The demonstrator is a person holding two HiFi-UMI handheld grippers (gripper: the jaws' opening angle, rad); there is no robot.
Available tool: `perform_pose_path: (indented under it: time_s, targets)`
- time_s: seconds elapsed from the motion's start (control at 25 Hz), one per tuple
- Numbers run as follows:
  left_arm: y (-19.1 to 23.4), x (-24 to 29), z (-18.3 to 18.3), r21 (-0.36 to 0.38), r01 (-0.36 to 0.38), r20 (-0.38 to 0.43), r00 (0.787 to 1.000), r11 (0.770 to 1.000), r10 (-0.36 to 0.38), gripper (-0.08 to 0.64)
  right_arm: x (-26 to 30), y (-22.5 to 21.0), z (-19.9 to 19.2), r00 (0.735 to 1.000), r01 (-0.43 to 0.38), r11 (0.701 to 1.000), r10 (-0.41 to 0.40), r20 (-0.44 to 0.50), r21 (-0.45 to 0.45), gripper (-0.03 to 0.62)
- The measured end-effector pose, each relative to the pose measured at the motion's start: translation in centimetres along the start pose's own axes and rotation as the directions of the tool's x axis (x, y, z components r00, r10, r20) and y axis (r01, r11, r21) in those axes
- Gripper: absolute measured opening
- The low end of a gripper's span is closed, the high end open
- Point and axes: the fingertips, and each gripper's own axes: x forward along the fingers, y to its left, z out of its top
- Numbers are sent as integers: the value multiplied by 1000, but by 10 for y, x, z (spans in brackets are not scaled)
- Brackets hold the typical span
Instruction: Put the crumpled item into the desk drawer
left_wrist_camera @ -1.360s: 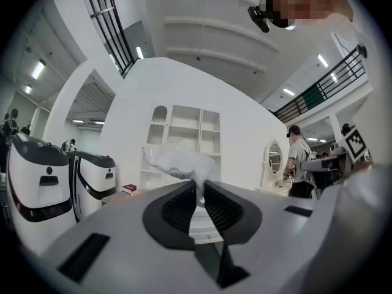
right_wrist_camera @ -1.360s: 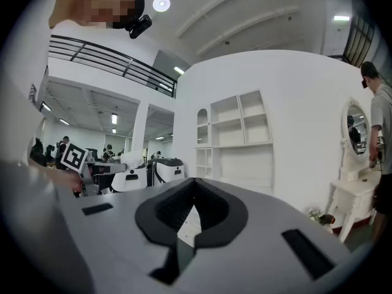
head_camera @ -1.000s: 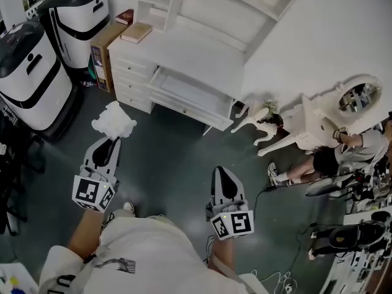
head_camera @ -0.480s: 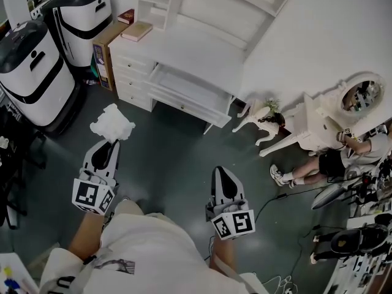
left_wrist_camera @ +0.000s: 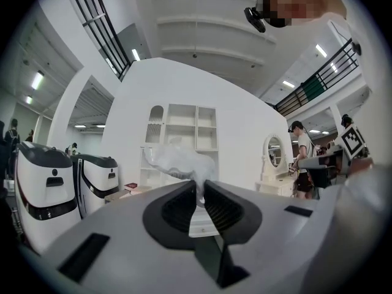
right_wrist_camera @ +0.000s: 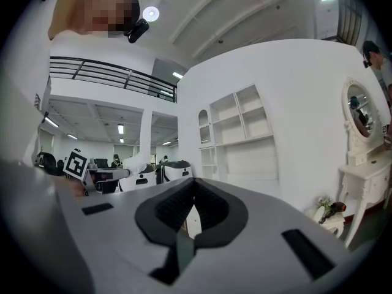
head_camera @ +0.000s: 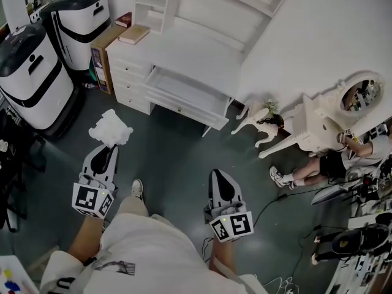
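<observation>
My left gripper (head_camera: 111, 146) is shut on a crumpled white item (head_camera: 110, 128), which bulges out past its fingertips above the dark floor. In the left gripper view the same crumpled item (left_wrist_camera: 177, 160) is pinched between the jaws of the left gripper (left_wrist_camera: 201, 186). The white desk (head_camera: 202, 51) stands ahead, its wide drawer (head_camera: 184, 94) pulled out. My right gripper (head_camera: 219, 174) hangs to the right, shut, with nothing in it. The right gripper (right_wrist_camera: 193, 182) points towards the white shelving.
Two large white-and-black machines (head_camera: 29, 72) stand at the left, with a cardboard box (head_camera: 101, 52) beside the desk. Books (head_camera: 135, 34) lie on the desk top. At the right are a white dressing table with a mirror (head_camera: 343, 106), a seated person (head_camera: 334, 161) and floor cables.
The person has taken a step: a shoe now shows on the floor between the grippers. Both grippers have shifted slightly, and the crumpled item stays gripped in the left one.
</observation>
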Motion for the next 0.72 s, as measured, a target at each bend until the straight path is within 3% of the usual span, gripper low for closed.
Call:
perform_pose_path:
  time_s: [0.32, 0.72]
  targets:
    - [3, 68, -22, -23, 71, -10, 997, 997, -71, 49, 27, -42, -20, 996, 79, 997, -77, -49, 25, 9]
    - [89, 230, -51, -102, 136, -27, 990, 985, -140, 49, 200, -88, -8, 989, 102, 995, -103, -106, -22, 9]
